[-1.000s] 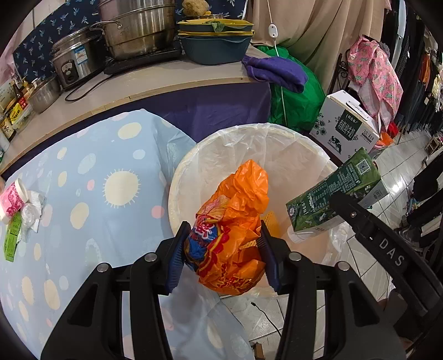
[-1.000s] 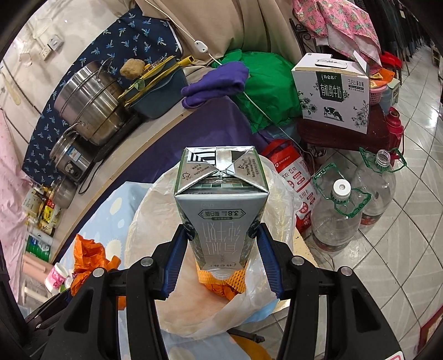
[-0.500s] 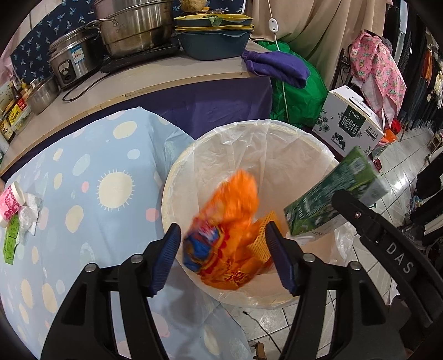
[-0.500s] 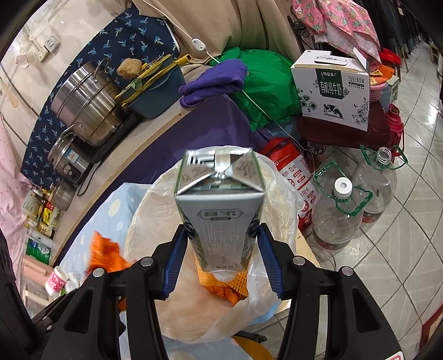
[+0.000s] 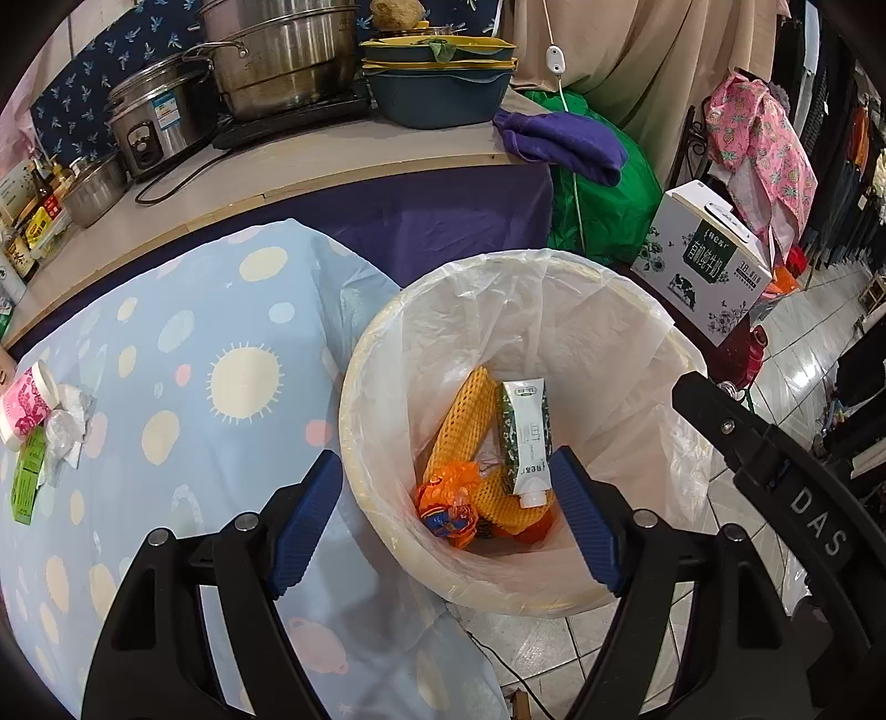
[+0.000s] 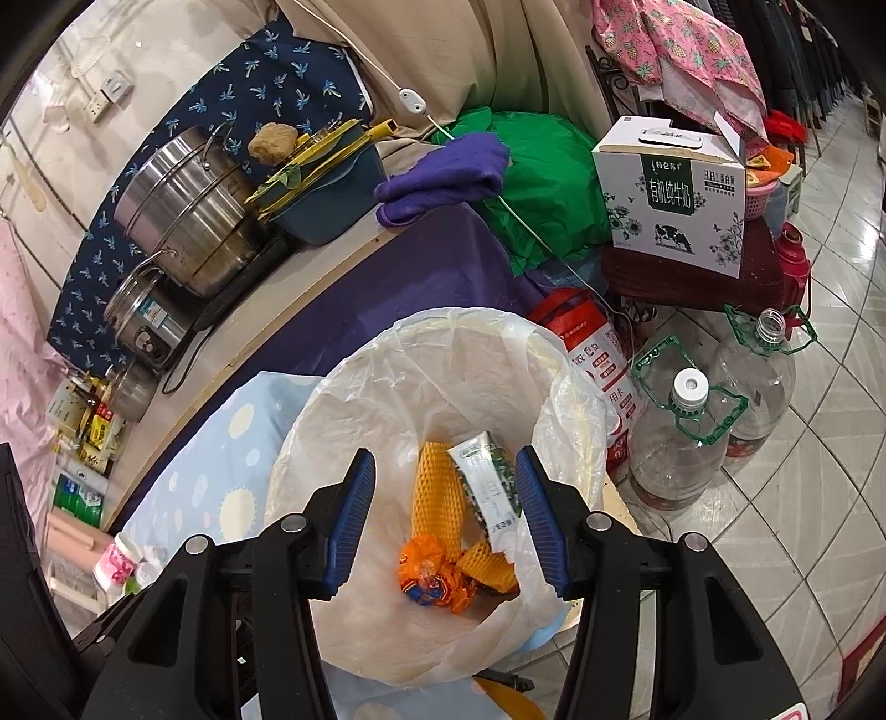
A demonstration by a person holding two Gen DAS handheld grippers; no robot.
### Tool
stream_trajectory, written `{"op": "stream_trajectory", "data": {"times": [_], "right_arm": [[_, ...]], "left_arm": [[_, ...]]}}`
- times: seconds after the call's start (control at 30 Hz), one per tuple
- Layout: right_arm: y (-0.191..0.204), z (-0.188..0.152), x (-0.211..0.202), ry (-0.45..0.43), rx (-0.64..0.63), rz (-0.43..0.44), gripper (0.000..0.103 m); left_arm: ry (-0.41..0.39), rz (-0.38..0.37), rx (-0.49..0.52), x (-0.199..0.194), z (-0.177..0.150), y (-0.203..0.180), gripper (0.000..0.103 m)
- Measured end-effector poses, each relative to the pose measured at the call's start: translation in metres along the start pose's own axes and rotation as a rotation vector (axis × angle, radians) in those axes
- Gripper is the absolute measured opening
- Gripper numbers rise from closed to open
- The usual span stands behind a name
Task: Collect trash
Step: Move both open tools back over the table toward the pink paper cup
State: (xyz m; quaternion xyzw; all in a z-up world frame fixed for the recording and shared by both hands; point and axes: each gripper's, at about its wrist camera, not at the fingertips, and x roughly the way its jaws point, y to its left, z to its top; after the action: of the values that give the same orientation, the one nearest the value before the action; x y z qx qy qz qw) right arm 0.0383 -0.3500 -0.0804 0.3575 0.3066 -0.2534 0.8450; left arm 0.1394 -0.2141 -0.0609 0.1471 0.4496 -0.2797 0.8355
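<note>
Both grippers hang over the waste bin point(image 5: 354, 443), each with its jaws spread wide and nothing between them; the left gripper point(image 5: 446, 526) looks down from the side of the blue spotted tablecloth point(image 5: 210, 387), and the right gripper point(image 6: 443, 515) from the floor side, its black body showing at the right edge of the left view.

The bin, lined with a clear plastic bag point(image 6: 421, 376), stands just beside the cloth-covered bench; at its bottom lie the milk carton point(image 5: 526, 437), tilted with its cap end low, an orange foam fruit net point(image 5: 462, 421) leaning along its left side, and a crumpled orange snack wrapper point(image 5: 448, 504) beside them; a second piece of foam net sits under the carton's cap end.

More trash waits on the bench, well apart from the bin: a pink-labelled cup point(image 5: 25, 404), a wad of white tissue point(image 5: 66, 426) touching it, and a small green packet point(image 5: 25, 482) just beside those.

Behind, a second bench carries steel pots point(image 5: 277, 50) and a blue basin point(image 5: 437, 94); on the tiled floor stand two big clear bottles point(image 6: 681, 437) and a milk box point(image 6: 670, 194).
</note>
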Motion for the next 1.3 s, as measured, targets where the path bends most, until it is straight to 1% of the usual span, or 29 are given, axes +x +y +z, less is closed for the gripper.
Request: {"op": "stream_trajectory", "data": {"times": [0.1,0.17,0.37,0.67,0.87,1.03,1.3], "right_arm": [[0.004,-0.001,-0.003,-0.002,-0.009,0.002,0.052],[0.008,-0.002,-0.004,-0.004,-0.019,0.003,0.052],[0.024,-0.008,-0.01,-0.007,-0.055,0.012,0.052],[0.061,-0.021,-0.019,-0.011,-0.13,0.038,0.052],[0.089,-0.033,-0.022,-0.004,-0.184,0.059,0.054],[0.117,-0.05,-0.022,0.02,-0.243,0.081,0.056],[0.171,-0.084,-0.016,0.069,-0.355,0.135,0.056]], "left_arm": [[-0.003,0.0,-0.008,-0.003,-0.001,0.003,0.075],[-0.011,0.002,-0.016,-0.006,-0.001,0.007,0.08],[-0.028,0.003,-0.039,-0.015,-0.004,0.02,0.081],[-0.047,0.01,-0.092,-0.031,-0.013,0.049,0.081],[-0.059,0.025,-0.155,-0.044,-0.024,0.081,0.081],[-0.059,0.046,-0.223,-0.051,-0.037,0.114,0.082],[-0.06,0.108,-0.335,-0.065,-0.063,0.175,0.082]]}}
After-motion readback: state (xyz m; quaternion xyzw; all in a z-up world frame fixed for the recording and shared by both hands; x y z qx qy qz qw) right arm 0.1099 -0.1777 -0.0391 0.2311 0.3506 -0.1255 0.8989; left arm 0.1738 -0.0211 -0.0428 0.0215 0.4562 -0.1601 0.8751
